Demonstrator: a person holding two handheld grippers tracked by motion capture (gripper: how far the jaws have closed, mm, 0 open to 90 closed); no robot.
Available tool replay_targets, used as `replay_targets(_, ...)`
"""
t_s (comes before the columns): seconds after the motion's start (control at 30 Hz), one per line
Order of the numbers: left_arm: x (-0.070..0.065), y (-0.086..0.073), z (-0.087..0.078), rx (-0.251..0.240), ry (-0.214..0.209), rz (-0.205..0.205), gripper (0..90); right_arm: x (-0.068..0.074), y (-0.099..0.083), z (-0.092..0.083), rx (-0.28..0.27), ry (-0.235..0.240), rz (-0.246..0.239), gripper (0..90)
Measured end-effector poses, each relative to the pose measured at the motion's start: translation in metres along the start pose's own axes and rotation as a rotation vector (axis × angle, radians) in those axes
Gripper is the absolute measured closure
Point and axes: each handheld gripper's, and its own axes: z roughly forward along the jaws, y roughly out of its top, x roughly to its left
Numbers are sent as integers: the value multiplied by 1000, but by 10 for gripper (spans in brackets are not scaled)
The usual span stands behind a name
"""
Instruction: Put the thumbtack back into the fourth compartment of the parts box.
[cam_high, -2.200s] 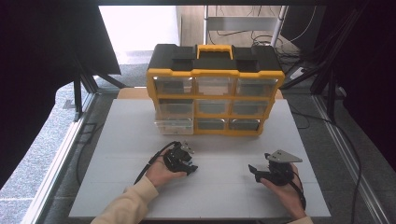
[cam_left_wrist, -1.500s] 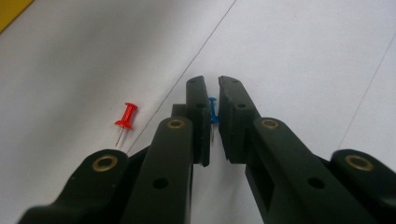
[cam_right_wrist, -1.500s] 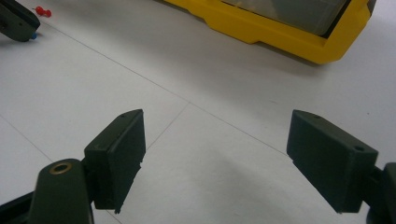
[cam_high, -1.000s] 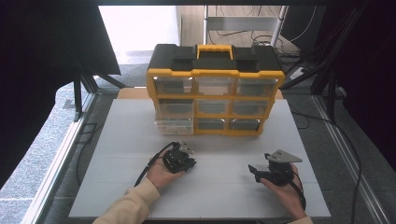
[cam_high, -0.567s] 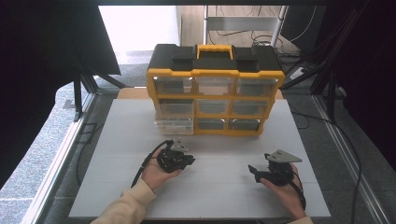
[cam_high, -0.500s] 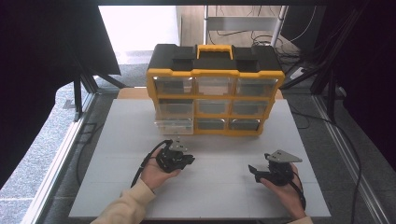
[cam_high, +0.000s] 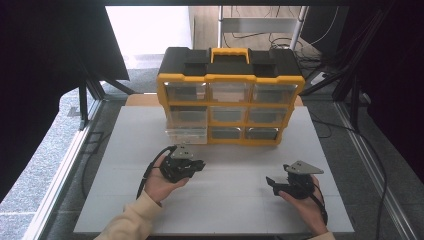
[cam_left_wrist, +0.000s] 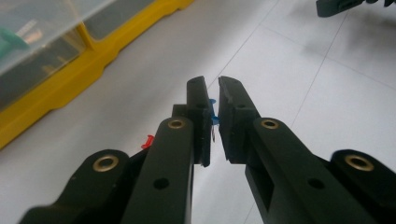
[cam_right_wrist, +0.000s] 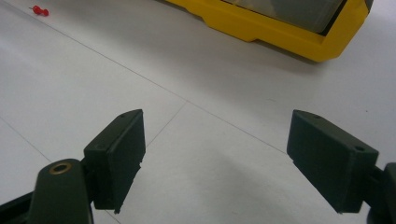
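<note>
I see a blue pin (cam_left_wrist: 213, 117) pinched between my left gripper's (cam_left_wrist: 212, 91) jaws: a small blue plastic head with a thin metal point hanging below it, most of it hidden by the pads. The jaws are clamped on it, a narrow slit left between them. A red pin (cam_left_wrist: 147, 141) lies on the table (cam_high: 235, 200) just beside the left jaw; from my right gripper view I see a red pin (cam_right_wrist: 40, 10) far off on the white surface.

My right gripper (cam_right_wrist: 212, 154) rests low at the table's right with its jaws wide apart, nothing between them.

The organizer (cam_high: 230, 95), yellow frame with black top and clear drawers, stands at the back of the table. Its lower-left drawer (cam_high: 186, 134) is pulled out a little.

Compared with two seconds ago, my left gripper (cam_high: 192, 164) has moved up and left toward that drawer and now sits just in front of it. My right gripper (cam_high: 277, 184) has stayed put.
</note>
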Motion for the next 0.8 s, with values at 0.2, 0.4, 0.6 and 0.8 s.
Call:
replay_targets(0.2,0,5,-15,-43,12,2,830,0,0,0,0,-1,0,199)
replay_targets(0.4,0,9,-26,-81,21,1,830,0,0,0,-1,0,1,199)
replay_targets(0.6,0,11,-34,-109,23,0,830,0,0,0,-1,0,0,199)
replay_targets(0.8,1,14,-41,-135,27,-5,830,0,0,0,-2,-1,3,199)
